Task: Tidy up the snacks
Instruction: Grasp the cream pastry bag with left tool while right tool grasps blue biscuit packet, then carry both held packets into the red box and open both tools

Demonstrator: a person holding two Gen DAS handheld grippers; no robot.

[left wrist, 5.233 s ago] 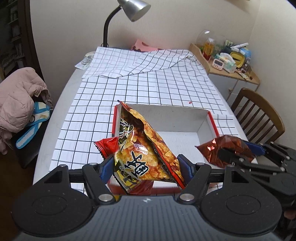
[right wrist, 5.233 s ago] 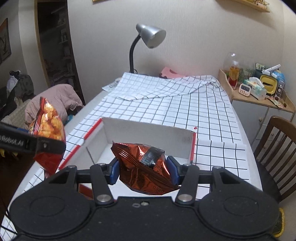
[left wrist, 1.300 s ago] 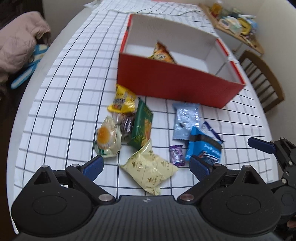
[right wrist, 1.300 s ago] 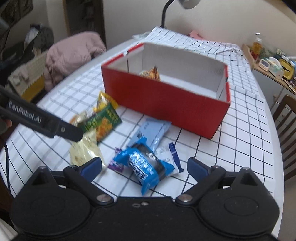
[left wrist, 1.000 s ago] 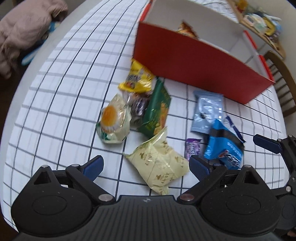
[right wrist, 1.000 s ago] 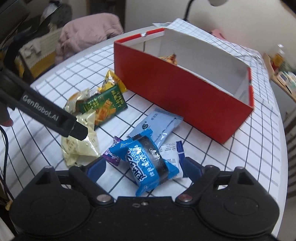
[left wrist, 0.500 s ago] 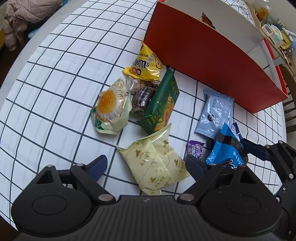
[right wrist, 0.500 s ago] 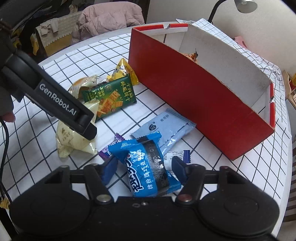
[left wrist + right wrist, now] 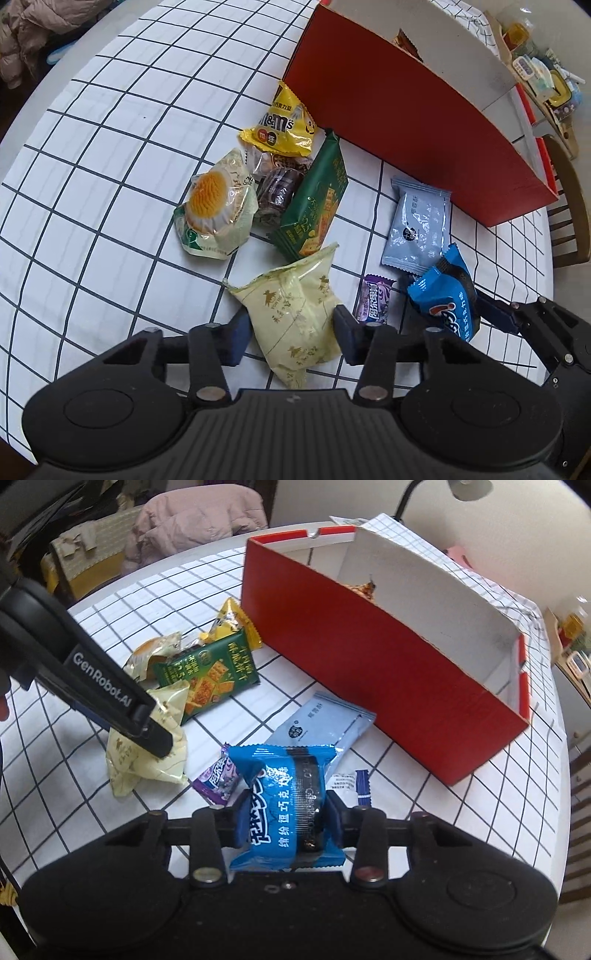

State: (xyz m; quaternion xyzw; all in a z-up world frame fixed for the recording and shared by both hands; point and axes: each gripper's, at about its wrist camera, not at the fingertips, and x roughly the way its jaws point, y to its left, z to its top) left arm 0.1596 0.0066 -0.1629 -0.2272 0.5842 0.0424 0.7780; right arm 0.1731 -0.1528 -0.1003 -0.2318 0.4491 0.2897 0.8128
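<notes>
My left gripper (image 9: 290, 334) is shut on a pale yellow snack bag (image 9: 291, 317) that lies on the checked tablecloth; the bag also shows in the right wrist view (image 9: 147, 753). My right gripper (image 9: 286, 818) is shut on a blue chocolate snack pack (image 9: 286, 808), also seen in the left wrist view (image 9: 445, 299). The red box (image 9: 369, 672) with a white inside stands behind the loose snacks and holds a chip bag (image 9: 364, 587).
Loose on the cloth: a green cracker pack (image 9: 314, 199), a yellow M&M's bag (image 9: 282, 127), a cake in clear wrap (image 9: 216, 206), a grey-blue packet (image 9: 419, 225), a small purple candy (image 9: 373, 304). A wooden chair (image 9: 567, 206) stands at the right.
Both grippers came down from over the box to the loose snacks. The left jaws closed on the pale yellow bag and the right jaws closed on the blue pack.
</notes>
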